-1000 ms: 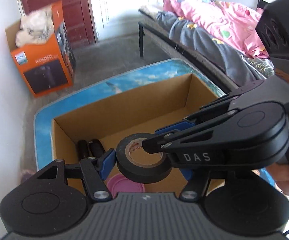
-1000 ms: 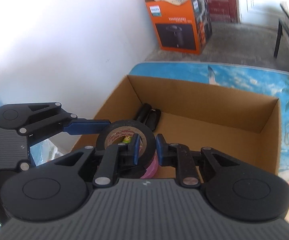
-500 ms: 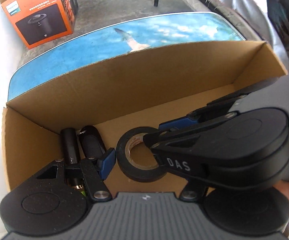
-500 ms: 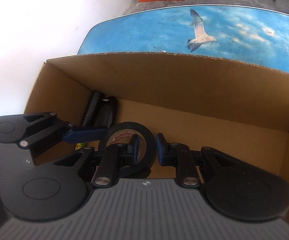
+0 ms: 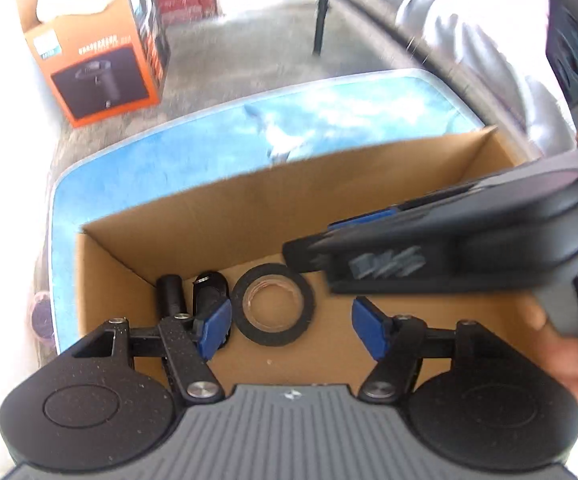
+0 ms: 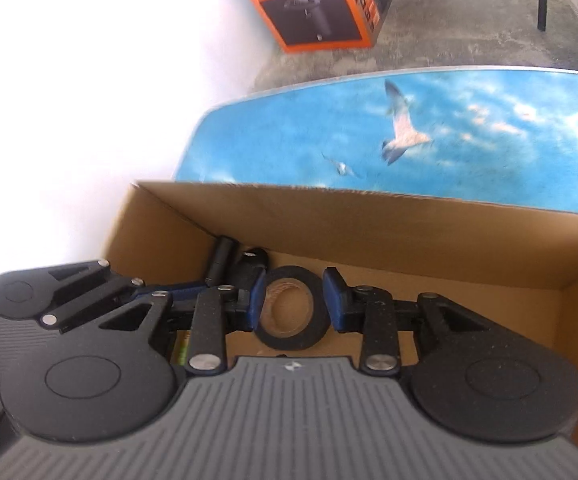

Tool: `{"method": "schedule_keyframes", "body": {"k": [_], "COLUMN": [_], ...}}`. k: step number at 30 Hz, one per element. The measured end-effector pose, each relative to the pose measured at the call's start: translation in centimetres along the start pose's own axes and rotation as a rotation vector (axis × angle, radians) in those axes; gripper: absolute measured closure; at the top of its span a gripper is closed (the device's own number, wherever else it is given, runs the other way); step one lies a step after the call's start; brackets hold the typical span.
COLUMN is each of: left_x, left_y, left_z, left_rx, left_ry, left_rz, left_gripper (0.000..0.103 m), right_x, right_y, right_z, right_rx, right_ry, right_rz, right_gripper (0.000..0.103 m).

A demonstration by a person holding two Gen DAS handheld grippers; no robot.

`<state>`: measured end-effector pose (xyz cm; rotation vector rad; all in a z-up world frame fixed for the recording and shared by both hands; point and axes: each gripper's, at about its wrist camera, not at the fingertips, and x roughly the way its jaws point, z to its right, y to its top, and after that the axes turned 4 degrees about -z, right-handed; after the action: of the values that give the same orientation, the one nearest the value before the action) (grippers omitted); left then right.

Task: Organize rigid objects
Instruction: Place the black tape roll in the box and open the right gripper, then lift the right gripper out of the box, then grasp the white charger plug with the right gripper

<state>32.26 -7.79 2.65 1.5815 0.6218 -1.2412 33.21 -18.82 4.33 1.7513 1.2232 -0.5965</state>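
Tape roll point(image 5: 273, 305) is seen lying flat on the floor of the box point(image 5: 249, 216), near the left end, core hole facing up. Nothing is gripping it. Just left of it two black cylinders point(image 5: 171, 294) are laid side by side, close to the box's left wall; exact contact w/ the tape can't be told.

Left gripper point(image 5: 292, 330) is held wide open above the near part of the box, blue pads point(image 5: 215, 330) spread well apart, nothing between them. In left wrist view the tape sits just beyond the left pad, closer to it than to the right one.

Right gripper point(image 6: 295, 304) is also parted, about as wide as the roll, w/ the tape framed between its blue pads point(image 6: 335, 304) in right wrist view. The pads aren't shown pressing on it; the roll is down on the cardboard, the gripper above. From the left view the right gripper point(image 5: 289, 250) is seen coming in from the right, blurred, held in a hand point(image 5: 569, 352) at the right edge.

Box is set on a table point(image 6: 489, 132) w/ a blue sky-and-gull print. Beyond it, an orange carton point(image 6: 321, 4) is stood on the concrete floor by the white wall. Something green-yellow point(image 6: 183, 348) is glimpsed under the right gripper's left linkage, too hidden to ID.
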Motion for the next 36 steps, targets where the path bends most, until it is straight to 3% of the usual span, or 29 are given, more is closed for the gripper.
{"method": "schedule_keyframes", "body": {"k": [7,13,17,23,24,29,36], "left_x": [-9.6,-12.6,-11.3,-6.7,-5.9,-2.5,-0.9], "left_y": [-6.1,-13.9,-19.4,-23.4,-23.6,-23.5,-22.7], "left_z": [1.5,4.2,7.1,11.0,11.6,12.2,12.1], "left_rx": [0.042,0.063,0.063,0.086,0.091,0.105,0.099], "left_ry": [-0.053,-0.135,-0.151,-0.086,-0.065,0.019,0.105], "left_rz": [0.218,0.352,0.390,0.380,0.378,0.343,0.338], "left_gripper": [0.029,0.029,0.029,0.032,0.035,0.044,0.044], "right_x": [-12.2,-16.7,-15.9,-10.8,-10.0,-6.7,-4.2], "right_y": [-7.1,-15.9,-20.4,-23.3,-23.4,-22.9,-21.9], "right_z": [-1.5,-0.6,0.9,2.1,2.0,1.5,1.7], "right_rx": [-0.055,-0.021,0.056,0.114,0.106,0.084,0.091], "right_ry": [0.104,0.162,0.167,0.119,0.107,0.059,0.064], "right_rz": [0.204,0.298,0.306,0.240,0.227,0.191,0.142], "right_gripper": [0.067,0.063,0.063,0.069,0.074,0.078,0.078]}}
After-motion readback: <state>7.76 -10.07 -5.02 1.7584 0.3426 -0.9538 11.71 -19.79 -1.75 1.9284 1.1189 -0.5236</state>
